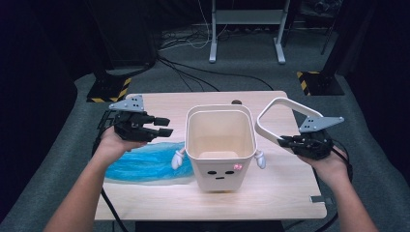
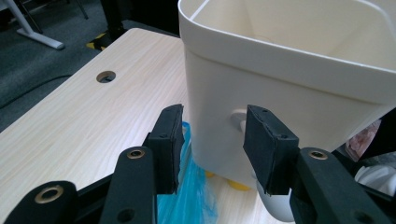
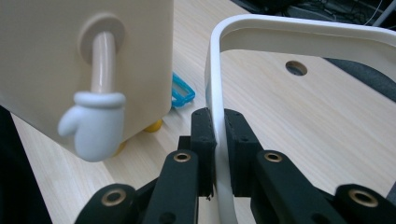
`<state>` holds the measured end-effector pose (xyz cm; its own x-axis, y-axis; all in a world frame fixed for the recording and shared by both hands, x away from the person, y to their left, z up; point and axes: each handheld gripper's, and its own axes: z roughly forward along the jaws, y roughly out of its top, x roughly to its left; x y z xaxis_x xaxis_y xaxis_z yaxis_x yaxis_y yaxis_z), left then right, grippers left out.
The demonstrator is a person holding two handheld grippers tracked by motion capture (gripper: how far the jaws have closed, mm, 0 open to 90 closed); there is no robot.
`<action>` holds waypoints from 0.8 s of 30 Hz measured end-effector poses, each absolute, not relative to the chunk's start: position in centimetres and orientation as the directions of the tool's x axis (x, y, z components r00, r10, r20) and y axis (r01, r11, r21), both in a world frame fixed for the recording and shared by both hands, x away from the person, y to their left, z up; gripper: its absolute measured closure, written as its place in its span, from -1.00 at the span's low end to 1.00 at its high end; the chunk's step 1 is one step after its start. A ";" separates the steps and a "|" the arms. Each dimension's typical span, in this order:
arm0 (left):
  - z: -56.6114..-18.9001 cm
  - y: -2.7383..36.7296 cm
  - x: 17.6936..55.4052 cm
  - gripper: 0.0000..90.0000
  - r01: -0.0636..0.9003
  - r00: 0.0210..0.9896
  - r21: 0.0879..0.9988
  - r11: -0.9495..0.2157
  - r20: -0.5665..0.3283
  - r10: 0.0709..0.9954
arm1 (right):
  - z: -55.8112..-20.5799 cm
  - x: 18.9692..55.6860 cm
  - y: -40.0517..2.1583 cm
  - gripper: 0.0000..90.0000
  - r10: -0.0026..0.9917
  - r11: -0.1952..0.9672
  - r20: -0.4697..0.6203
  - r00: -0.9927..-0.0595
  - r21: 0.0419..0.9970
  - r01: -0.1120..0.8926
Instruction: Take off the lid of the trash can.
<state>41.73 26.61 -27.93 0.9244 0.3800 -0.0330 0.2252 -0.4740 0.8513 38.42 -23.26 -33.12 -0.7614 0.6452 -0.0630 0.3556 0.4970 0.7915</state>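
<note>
White ring (image 1: 283, 113) clamped in right gripper (image 1: 290, 141), long axis tilted up-left.

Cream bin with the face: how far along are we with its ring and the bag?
Done: the cream plastic bin stands open, ring off. In hand: the right gripper clamps the white rim ring beside it. Left: the blue plastic bag lies flat on the table; the left gripper is open, holding nothing.

One cream bin (image 1: 220, 145), one white rim ring (image 1: 275, 113), one blue plastic bag (image 1: 145, 164), two hand-held grippers.
</note>
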 end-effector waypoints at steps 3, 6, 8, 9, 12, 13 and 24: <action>-28.1 26.7 41.7 0.26 0.226 0.923 0.849 -0.477 -0.031 0.383 | -33.7 38.5 -23.2 0.85 0.646 0.501 -0.056 -0.762 0.784 0.367; -28.3 26.8 41.6 0.26 0.229 0.923 0.849 -0.477 -0.034 0.384 | -34.6 38.7 -23.1 0.84 0.647 0.504 -0.046 -0.761 0.775 0.381; -28.6 26.9 41.6 0.26 0.231 0.922 0.847 -0.479 -0.034 0.385 | -35.5 38.9 -23.0 0.84 0.648 0.508 -0.040 -0.760 0.767 0.392; -28.7 26.9 41.6 0.26 0.230 0.922 0.847 -0.479 -0.032 0.386 | -35.7 38.9 -23.0 0.84 0.651 0.508 -0.038 -0.758 0.764 0.398; -28.8 26.9 41.6 0.25 0.233 0.922 0.847 -0.478 -0.036 0.386 | -36.6 39.0 -22.9 0.84 0.654 0.510 -0.031 -0.756 0.755 0.411; -28.9 26.9 41.6 0.25 0.234 0.921 0.845 -0.481 -0.035 0.387 | -36.6 39.0 -22.9 0.84 0.654 0.510 -0.031 -0.756 0.755 0.411; -29.4 26.9 41.5 0.25 0.236 0.922 0.847 -0.477 -0.040 0.386 | -40.3 39.0 -22.6 0.84 0.672 0.507 -0.006 -0.741 0.733 0.454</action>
